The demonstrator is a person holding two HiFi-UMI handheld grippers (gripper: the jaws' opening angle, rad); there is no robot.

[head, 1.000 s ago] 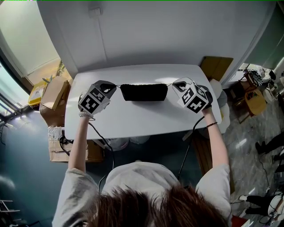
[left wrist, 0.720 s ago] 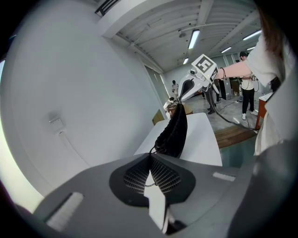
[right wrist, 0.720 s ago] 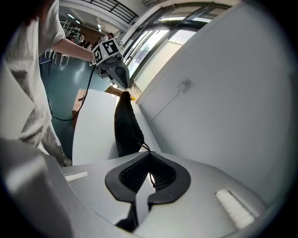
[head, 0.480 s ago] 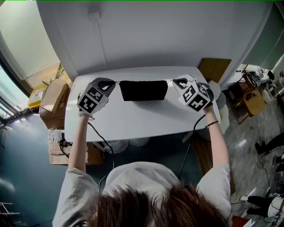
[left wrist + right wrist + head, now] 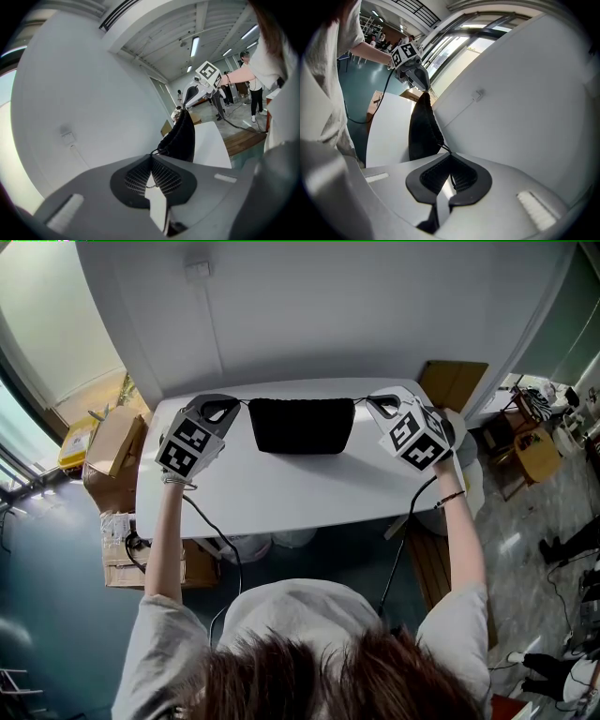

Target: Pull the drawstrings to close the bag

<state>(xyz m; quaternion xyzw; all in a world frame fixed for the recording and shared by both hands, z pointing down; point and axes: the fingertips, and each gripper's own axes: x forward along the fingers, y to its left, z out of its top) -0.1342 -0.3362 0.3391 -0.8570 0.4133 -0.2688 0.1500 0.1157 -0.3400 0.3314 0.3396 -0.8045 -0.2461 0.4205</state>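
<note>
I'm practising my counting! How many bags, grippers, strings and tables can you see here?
Black bag: 1
Grippers: 2 (left gripper, right gripper)
Drawstrings: 2 (left drawstring, right drawstring)
White table: 1
Total: 6

The table (image 5: 281, 493) in front of me is white and flat, with round corners. A black bag (image 5: 300, 426) is over its far side, in the middle. I cannot tell if the bag's bottom touches the top.
</note>
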